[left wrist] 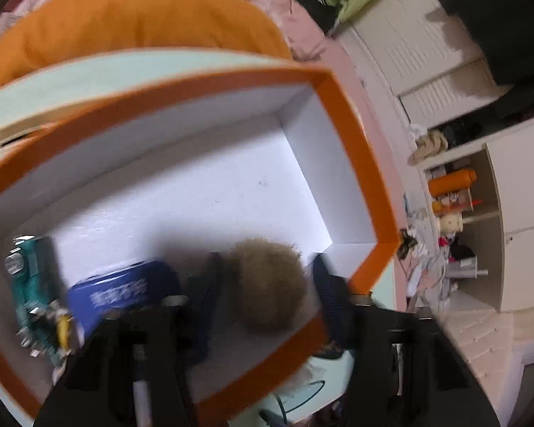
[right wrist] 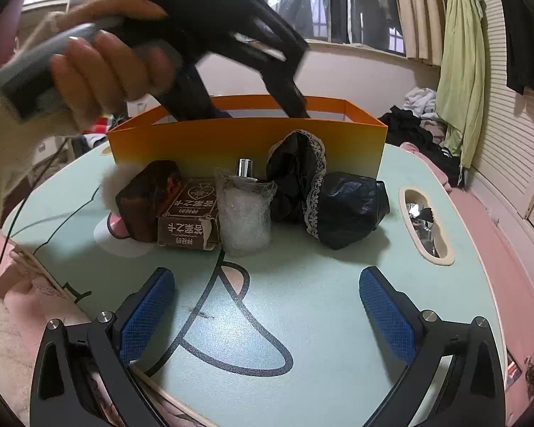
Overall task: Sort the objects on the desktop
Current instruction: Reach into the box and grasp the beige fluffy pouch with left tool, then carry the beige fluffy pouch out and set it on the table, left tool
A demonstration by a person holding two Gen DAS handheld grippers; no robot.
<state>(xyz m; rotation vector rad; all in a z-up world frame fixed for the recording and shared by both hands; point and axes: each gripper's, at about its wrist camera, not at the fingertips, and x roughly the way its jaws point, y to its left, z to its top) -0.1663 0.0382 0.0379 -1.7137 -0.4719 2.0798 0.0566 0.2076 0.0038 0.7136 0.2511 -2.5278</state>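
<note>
Left tool (left wrist: 267,284) inside orange box (left wrist: 352,135), straddling brown pom-pom (left wrist: 270,284), grip unclear; right tool (right wrist: 267,306) released above worktop (right wrist: 320,302).

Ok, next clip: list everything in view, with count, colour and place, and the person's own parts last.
Box: 1, orange outside, white inside, back of table.
Table: 1, pale green, black line drawing.
Fluffy ball: 1, tan, in box between left fingers.
Blue item: 1, in box.
Green item: 1, in box, blurred.
Brown carton: 1, before box.
Brown pouch: 1, left of carton.
Wrapped bottle: 1, clear wrap, silver cap.
Black lace cloth: 1.
Black bag: 1.
Left gripper: black, in box.
Right gripper: black, blue pads, open.
Left hand: holding left gripper.
</note>
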